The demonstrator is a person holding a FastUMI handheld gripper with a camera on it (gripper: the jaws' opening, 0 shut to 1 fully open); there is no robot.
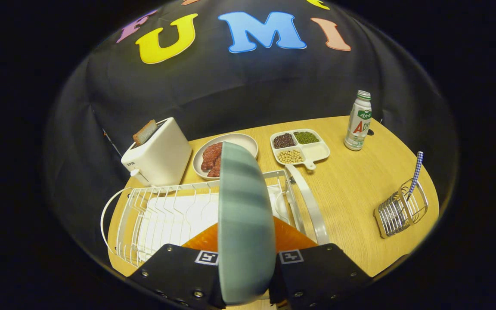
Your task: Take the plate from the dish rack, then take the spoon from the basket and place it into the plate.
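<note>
Black cloth walls in the booth behind a pale wooden table [351, 189]. My fingers [248, 269] are clamped on the plate [243, 224], one pressing each face near its lower rim, so it stands on edge between them and rises straight ahead toward twelve o'clock. It hangs above the white wire dish rack [166, 215], which sits just beyond and below my fingers, toward ten o'clock; I cannot tell whether the rim has cleared the wires.

Judging by its look, the plate is stiff, glazed and fairly heavy for a rim grip, so it may pivot or slip, and it would chip if dropped. Holding low on the rim with both faces pinched seems the only sound hold; I would keep it vertical until it is over bare table.

My hand points level across the table, tilted slightly down.

At two o'clock lies the wire basket [401, 211], tipped on its side, with the spoon [416, 170] sticking up out of it by its checked handle. That handle is thin and light, and looks the easiest place to grasp it. Beyond the rack stand a toaster [157, 153], a dish of meat [224, 153], a divided tray [302, 148] and a bottle [358, 120].
</note>
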